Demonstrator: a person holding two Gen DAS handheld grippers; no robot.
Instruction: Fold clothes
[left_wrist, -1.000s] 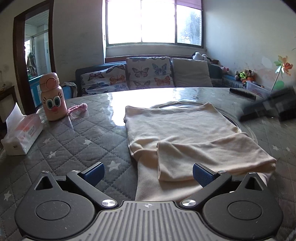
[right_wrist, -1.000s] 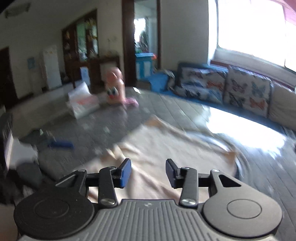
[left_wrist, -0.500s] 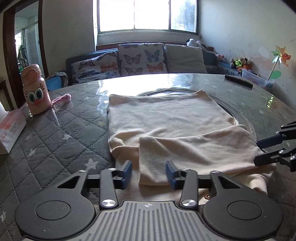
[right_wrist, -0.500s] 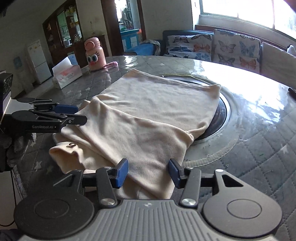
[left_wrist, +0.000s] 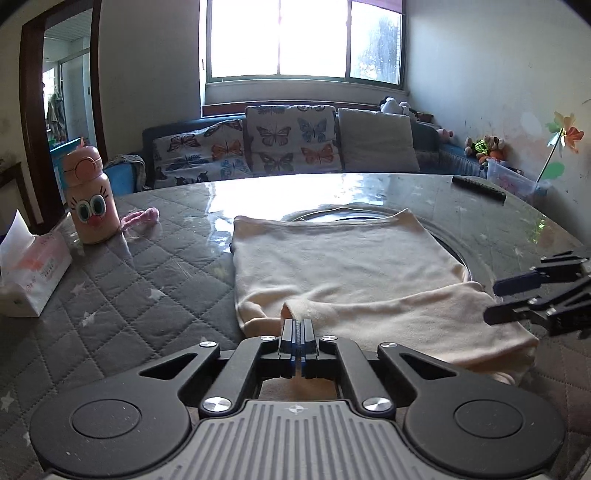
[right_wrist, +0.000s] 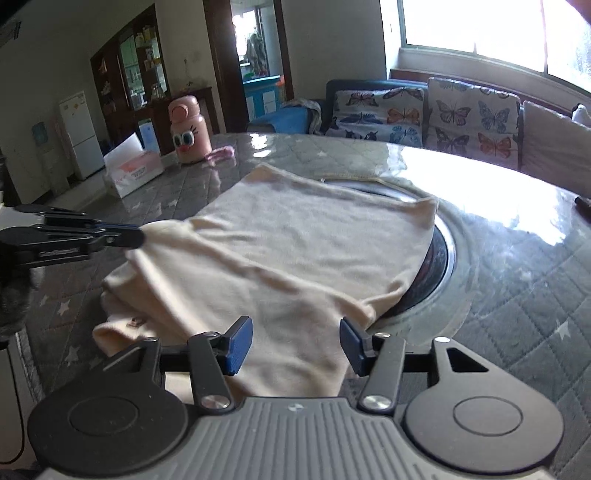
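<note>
Left gripper pinched closed, right gripper spread wide.

The left gripper (left_wrist: 297, 334) points forward and low, its two fingers pressed together with a thin fold of cream fabric caught between the pads just ahead of it. The right gripper (right_wrist: 295, 341) holds its blue-padded fingers (right_wrist: 239, 343) well apart, nothing between them; seen from the left wrist it comes in from the right side, level with the left gripper's tips.

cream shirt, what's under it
The cream shirt lies on the grey quilted table, its far right part over a round metal-rimmed inset. Most of that inset is covered, so its contents cannot be seen.
</note>
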